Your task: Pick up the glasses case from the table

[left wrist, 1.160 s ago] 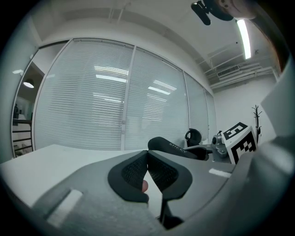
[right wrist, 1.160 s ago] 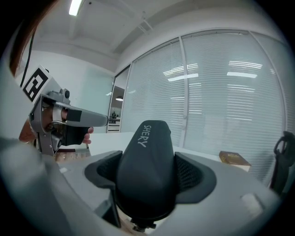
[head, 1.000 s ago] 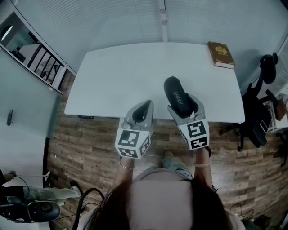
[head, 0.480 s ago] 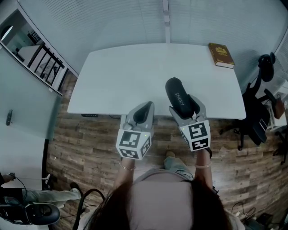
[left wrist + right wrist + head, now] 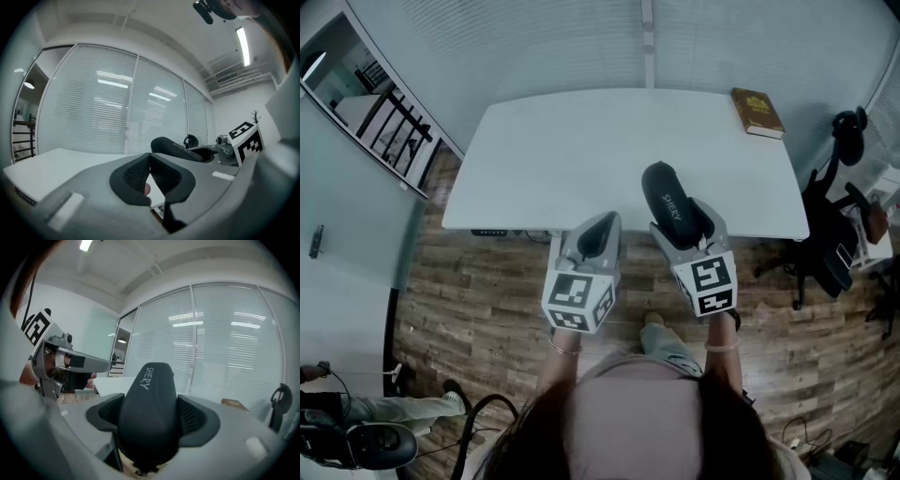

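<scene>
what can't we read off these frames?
Near end of case: covered by right tool, head and right gripper views.
Gap under case to table: head view looks down; case itself blocks it in right gripper view.
Title on book: too small, head view.

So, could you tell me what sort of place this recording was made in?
Probably an office: a white table stands before a wall of closed blinds, with a black office chair beside it on the right.
</scene>
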Demonstrator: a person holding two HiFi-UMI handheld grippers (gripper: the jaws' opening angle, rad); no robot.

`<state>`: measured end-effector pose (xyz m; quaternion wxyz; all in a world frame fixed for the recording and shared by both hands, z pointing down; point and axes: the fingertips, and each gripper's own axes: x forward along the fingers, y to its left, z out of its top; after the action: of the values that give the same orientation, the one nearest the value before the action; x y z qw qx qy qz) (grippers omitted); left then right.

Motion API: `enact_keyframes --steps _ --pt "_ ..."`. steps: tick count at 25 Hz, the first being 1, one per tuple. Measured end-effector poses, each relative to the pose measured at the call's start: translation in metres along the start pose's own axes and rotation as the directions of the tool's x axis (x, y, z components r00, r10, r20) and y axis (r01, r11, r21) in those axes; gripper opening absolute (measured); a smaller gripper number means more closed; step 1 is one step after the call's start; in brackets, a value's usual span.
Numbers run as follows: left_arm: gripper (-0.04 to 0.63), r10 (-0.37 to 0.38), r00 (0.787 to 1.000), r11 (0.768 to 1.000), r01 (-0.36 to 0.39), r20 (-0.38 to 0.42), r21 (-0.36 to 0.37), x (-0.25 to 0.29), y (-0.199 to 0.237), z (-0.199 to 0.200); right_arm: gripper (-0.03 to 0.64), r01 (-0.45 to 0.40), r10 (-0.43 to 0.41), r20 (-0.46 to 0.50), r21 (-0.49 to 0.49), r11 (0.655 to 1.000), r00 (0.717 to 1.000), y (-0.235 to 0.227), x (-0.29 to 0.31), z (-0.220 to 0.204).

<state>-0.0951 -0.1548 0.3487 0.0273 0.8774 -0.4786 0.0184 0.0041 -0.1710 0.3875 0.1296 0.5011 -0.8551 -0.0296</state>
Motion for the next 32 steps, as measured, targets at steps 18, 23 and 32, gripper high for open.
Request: enact_keyframes --steps 18,23,32 --pt "0.005 0.019 1.0 1.0 -0.019 0.021 0.015 -0.052 -0.006 0.003 0.353 -0.008 0.008 0.029 -0.027 1.0 1.0 0.035 -0.031 0.012" --pt "0.004 0.03 0.999 0.999 -0.03 0.032 0.018 -0.064 -0.007 0.004 0.353 0.004 -0.003 0.039 -0.028 1.0 0.999 0.038 -0.041 0.014" --pt "0.005 0.024 0.999 0.999 -0.025 0.034 0.024 -0.086 -0.013 0.002 0.353 0.025 -0.023 0.052 -0.033 0.999 0.998 0.05 -0.055 0.02"
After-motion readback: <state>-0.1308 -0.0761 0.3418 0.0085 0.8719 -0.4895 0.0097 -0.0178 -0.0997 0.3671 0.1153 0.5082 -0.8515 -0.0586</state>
